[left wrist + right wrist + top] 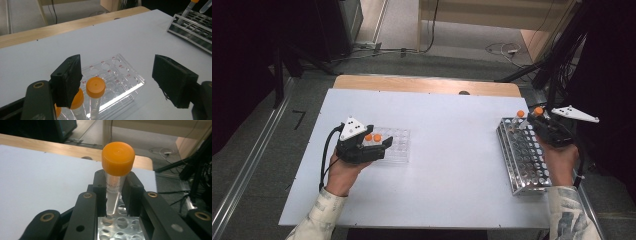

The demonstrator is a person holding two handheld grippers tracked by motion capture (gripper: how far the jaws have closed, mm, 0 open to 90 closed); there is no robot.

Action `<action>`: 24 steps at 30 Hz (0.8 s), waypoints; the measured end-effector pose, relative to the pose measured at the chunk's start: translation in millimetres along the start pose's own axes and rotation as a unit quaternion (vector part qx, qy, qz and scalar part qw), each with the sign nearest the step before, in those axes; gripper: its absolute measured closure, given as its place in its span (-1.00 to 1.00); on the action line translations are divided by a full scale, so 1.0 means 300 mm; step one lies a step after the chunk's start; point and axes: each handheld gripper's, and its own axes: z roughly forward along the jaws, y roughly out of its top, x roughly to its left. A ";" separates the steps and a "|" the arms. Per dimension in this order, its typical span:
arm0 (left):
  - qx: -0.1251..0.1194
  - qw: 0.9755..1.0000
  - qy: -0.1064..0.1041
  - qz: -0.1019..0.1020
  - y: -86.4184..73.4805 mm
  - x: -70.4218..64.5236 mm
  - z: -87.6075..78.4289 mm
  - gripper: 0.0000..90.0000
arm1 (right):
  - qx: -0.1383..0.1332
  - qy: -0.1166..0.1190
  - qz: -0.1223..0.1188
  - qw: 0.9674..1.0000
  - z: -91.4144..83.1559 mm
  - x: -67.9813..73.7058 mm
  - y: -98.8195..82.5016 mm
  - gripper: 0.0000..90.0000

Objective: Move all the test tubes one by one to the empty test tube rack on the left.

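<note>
my right gripper (113, 195) pinches a clear plastic tube (113, 192) between its matte black pads, just under the smooth, round orange cap (118, 158). faint print runs down the tube wall, too blurred to read. the tapered tip hangs just above the round holes of the shiny metal rack (120, 227), which the right gripper view cuts off at the bottom edge. the high view shows the whole rack (522, 155), a long perforated grid at the table's right side, with a second orange-capped tube (520, 114) standing at its far end.

my left gripper (117, 82) has its jaws spread wide, nothing between the pads, and hangs over a see-through acrylic tray (125, 82) (red letter-and-number labels sit by its wells, only partly legible). two orange-capped tubes (95, 87) stand in the near wells; one is half hidden behind my left pad, and both bodies are cut off at the bottom. from above, the tray (399, 145) lies on the table's left side, well apart from the rack, on a smooth pale blue-white tabletop (452, 150) with a wooden strip at the far edge.
</note>
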 end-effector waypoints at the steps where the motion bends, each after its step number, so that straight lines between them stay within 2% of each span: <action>1: 0.000 1.000 0.001 0.001 0.000 0.000 0.000 -0.48 | -0.002 0.006 0.000 1.000 -0.007 0.011 -0.003 0.61; 6: 0.003 1.000 -0.001 0.005 -0.004 -0.008 0.009 -0.50 | -0.010 0.035 -0.015 0.999 -0.030 0.082 -0.011 0.61; 12: 0.007 1.000 -0.004 0.006 -0.008 -0.017 0.020 -0.61 | -0.009 0.069 -0.034 0.997 -0.025 0.170 -0.019 0.61; 24: 0.007 1.000 -0.008 0.011 -0.015 -0.038 0.032 -0.63 | -0.006 0.133 -0.071 0.989 -0.002 0.344 -0.035 0.61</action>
